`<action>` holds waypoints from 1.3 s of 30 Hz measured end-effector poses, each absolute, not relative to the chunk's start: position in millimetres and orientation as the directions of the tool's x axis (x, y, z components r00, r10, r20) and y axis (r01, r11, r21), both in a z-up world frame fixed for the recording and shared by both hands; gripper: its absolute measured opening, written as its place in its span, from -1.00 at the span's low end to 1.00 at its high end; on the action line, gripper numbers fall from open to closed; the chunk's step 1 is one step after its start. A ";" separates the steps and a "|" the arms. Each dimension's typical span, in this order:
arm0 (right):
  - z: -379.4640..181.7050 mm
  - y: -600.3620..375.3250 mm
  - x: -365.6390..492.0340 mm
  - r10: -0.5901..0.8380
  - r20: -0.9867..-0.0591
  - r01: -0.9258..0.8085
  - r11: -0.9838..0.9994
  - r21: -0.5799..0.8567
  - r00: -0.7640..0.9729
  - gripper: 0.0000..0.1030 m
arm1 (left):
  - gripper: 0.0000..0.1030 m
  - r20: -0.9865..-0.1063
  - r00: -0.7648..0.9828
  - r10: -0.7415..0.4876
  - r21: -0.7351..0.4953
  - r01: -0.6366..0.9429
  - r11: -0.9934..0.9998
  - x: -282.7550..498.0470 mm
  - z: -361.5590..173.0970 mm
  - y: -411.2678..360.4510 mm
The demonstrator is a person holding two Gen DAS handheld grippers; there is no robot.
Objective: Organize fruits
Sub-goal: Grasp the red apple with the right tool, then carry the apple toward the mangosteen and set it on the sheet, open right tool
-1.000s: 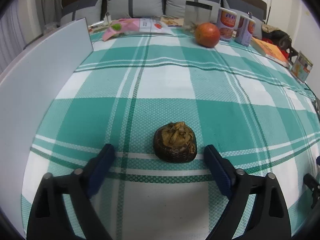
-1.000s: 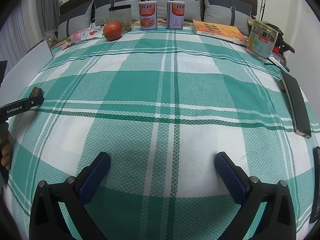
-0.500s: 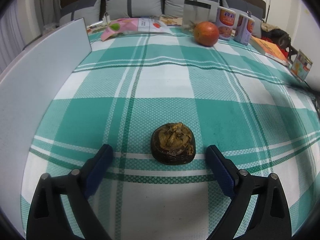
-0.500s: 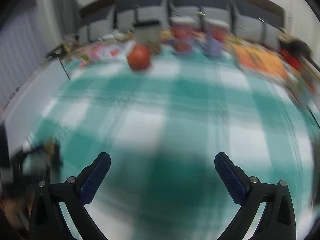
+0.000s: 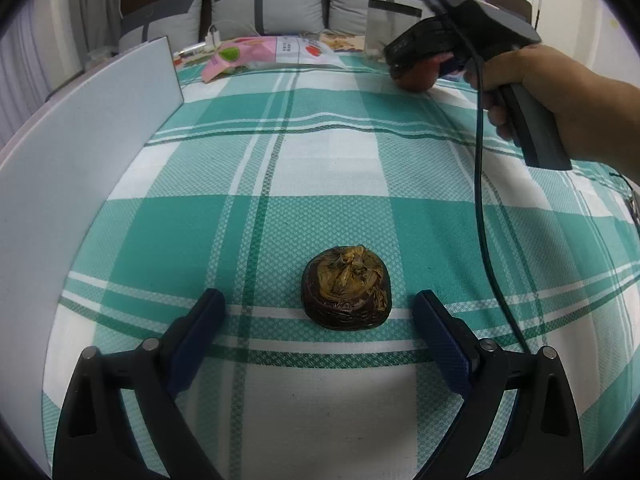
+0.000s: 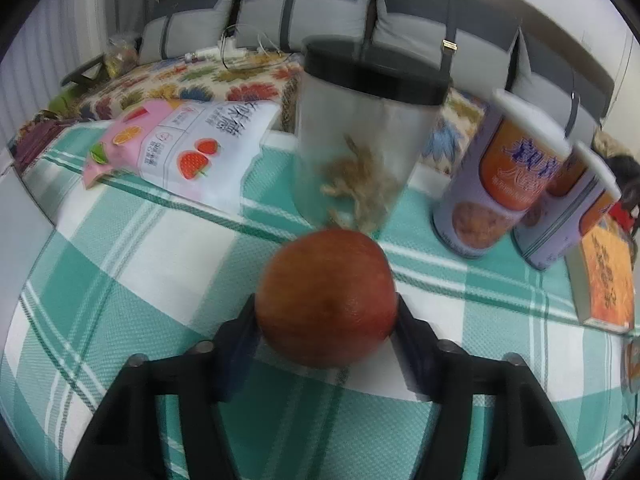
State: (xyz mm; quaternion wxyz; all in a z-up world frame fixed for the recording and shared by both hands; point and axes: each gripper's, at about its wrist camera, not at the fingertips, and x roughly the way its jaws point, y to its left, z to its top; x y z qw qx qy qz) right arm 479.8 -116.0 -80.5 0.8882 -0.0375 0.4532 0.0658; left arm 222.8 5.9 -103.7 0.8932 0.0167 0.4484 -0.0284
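Observation:
A dark brown mangosteen (image 5: 346, 289) with dried yellowish leaves on top lies on the green plaid cloth (image 5: 320, 160). My left gripper (image 5: 320, 314) is open, its fingers on either side of the mangosteen and a little short of it, not touching. My right gripper (image 6: 326, 320) is shut on a red apple (image 6: 326, 296) at the far side of the table; both fingers press its sides. In the left wrist view the right gripper (image 5: 416, 76) covers most of the apple (image 5: 414, 78).
A clear jar with a black lid (image 6: 364, 140), two purple cans (image 6: 500, 184), a pink snack bag (image 6: 184, 144) and an orange book (image 6: 608, 276) stand behind the apple. A white board (image 5: 80, 152) lines the left edge. A black cable (image 5: 480, 200) hangs from the right gripper.
My right gripper swung left and forward across the table to the apple and closed on it. My left gripper stayed open around the mangosteen, almost still.

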 end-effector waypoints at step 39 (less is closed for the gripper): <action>-100.5 -224.4 158.9 0.001 -0.815 -0.014 1.000 -0.009 0.580 0.93 | 0.88 -0.802 0.597 -0.035 0.006 0.066 0.998 222.1 -103.3 5.9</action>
